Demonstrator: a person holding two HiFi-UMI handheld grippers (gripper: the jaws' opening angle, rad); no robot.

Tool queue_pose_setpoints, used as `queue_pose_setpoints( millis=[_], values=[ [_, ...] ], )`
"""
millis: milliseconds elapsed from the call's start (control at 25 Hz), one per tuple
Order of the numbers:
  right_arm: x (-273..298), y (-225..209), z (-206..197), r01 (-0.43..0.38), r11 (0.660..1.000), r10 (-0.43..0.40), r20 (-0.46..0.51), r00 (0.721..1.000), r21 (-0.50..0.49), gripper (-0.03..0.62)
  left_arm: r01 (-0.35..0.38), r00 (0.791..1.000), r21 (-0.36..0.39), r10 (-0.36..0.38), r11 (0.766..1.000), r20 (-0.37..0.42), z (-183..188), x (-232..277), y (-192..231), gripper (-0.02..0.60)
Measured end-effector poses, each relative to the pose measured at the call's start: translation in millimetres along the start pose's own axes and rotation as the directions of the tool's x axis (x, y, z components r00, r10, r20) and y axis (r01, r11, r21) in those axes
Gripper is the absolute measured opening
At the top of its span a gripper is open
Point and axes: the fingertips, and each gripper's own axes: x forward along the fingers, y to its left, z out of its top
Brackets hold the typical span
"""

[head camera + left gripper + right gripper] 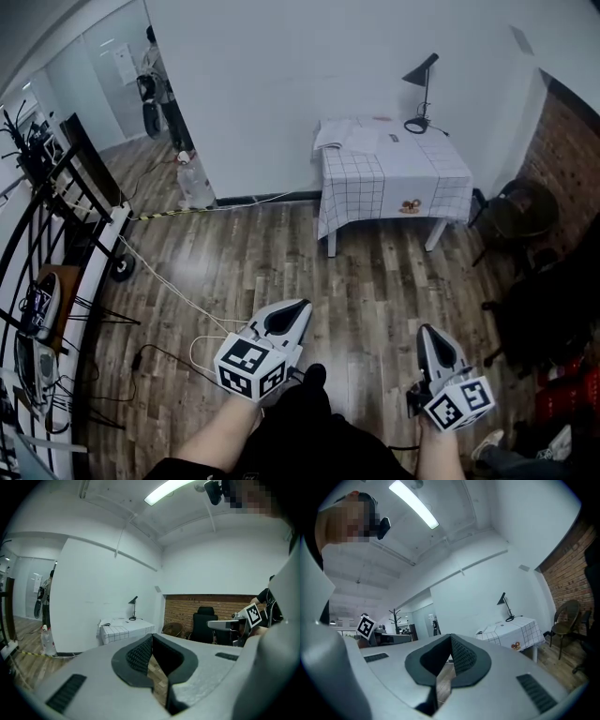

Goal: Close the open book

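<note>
The open book (pixel 342 136) lies with its white pages spread on the left end of a small table (pixel 412 183) covered by a checkered cloth, far across the wooden floor. In the left gripper view the book (pixel 107 622) is a small pale shape on that table. My left gripper (pixel 298 309) and right gripper (pixel 427 330) are held low near my body, both pointing toward the table and well short of it. The left gripper (pixel 152 634) has its jaws together with nothing between them. The right gripper (pixel 451 635) is also shut and empty.
A black desk lamp (pixel 422 84) stands on the table's back right corner. A dark chair (pixel 520 211) sits by the brick wall at right. A metal rack (pixel 56 216) and cables (pixel 169 281) line the left side. A person (pixel 159 84) stands in the doorway.
</note>
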Motion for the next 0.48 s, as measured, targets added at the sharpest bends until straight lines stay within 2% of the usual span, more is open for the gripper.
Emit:
queue_pose_setpoints(
  millis=[280, 480],
  values=[
    [35, -30, -3, 0.004, 1.0, -0.005, -0.031, 1.0, -0.009, 0.003, 0.016, 1.0, -0.02, -0.016, 1.0, -0.006, 1, 49, 15, 0.009],
    [84, -59, -2, 0.013, 1.0, -0.014, -0.046, 0.999, -0.018, 0.003, 0.015, 1.0, -0.037, -0.015, 0.999, -0.004, 3, 93, 52, 0.009]
  ],
)
